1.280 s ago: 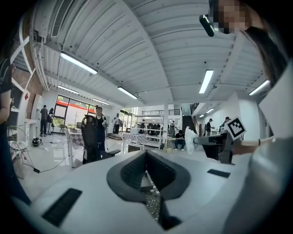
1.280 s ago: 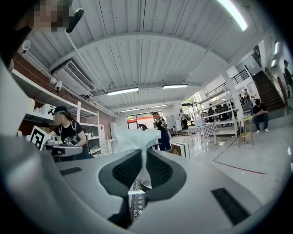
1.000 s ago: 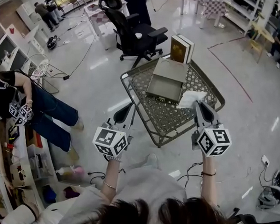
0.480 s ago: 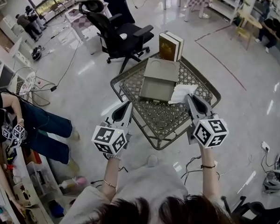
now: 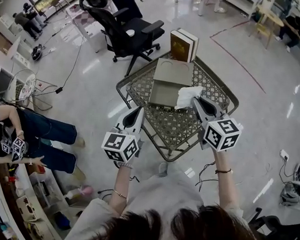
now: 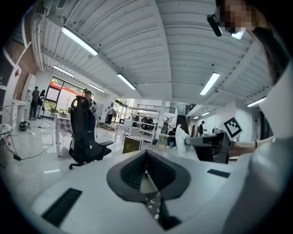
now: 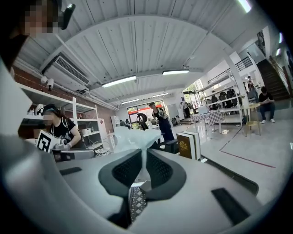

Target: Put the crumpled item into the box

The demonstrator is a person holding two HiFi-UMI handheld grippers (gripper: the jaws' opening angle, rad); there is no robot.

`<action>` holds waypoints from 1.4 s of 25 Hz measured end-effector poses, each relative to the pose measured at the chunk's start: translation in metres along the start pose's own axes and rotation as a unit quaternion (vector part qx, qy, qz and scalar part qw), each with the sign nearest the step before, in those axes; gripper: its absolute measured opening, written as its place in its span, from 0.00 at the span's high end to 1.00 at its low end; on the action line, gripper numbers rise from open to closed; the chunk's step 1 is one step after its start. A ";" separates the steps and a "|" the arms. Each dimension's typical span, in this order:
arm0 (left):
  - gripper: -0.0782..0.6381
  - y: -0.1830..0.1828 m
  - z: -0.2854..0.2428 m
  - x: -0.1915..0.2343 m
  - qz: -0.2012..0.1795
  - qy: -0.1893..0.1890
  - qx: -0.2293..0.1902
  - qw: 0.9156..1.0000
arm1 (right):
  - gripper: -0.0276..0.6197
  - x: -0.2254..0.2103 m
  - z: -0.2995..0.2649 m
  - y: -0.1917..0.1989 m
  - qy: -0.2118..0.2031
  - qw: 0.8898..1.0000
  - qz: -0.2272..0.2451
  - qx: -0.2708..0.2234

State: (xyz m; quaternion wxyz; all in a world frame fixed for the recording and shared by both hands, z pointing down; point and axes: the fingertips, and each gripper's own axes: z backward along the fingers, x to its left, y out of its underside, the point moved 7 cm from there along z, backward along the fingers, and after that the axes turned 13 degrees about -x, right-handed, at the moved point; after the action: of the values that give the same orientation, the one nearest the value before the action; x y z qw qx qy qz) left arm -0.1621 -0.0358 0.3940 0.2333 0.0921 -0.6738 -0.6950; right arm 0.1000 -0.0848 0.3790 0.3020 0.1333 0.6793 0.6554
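readable text: none in any view.
cube (image 5: 120, 147) on left gripper (image 5: 138, 111): black-and-white square marker patterns on its faces, no letters or digits.
cube (image 5: 221, 134) on right gripper (image 5: 195, 99): the same kind of square marker patterns, no letters or digits.
book cover (image 5: 179, 47): a gold emblem on a dark brown front; any lettering is too small to read.
red strip (image 6: 73, 87) over the far windows: too blurred to read.

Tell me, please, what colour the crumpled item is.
The crumpled item is white, clearest in the head view.
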 end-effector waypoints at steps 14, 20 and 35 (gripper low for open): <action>0.87 0.034 -0.049 0.008 0.014 -0.042 0.030 0.999 | 0.88 -0.053 -0.059 0.039 -0.032 0.997 -0.030 0.067; 0.87 0.049 -0.071 0.024 0.019 -0.042 0.053 0.998 | 0.88 -0.069 -0.093 0.057 -0.027 0.994 -0.044 0.093; 0.87 0.123 -0.122 0.076 0.062 -0.032 0.123 0.990 | 0.88 -0.090 -0.150 0.141 0.000 0.982 -0.050 0.183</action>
State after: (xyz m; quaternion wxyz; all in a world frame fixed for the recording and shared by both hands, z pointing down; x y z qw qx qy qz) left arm -0.1503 -0.1770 0.5199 0.2412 0.0560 -0.7659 -0.5934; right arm 0.0528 -0.2432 0.5314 0.3047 0.1516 0.7937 0.5042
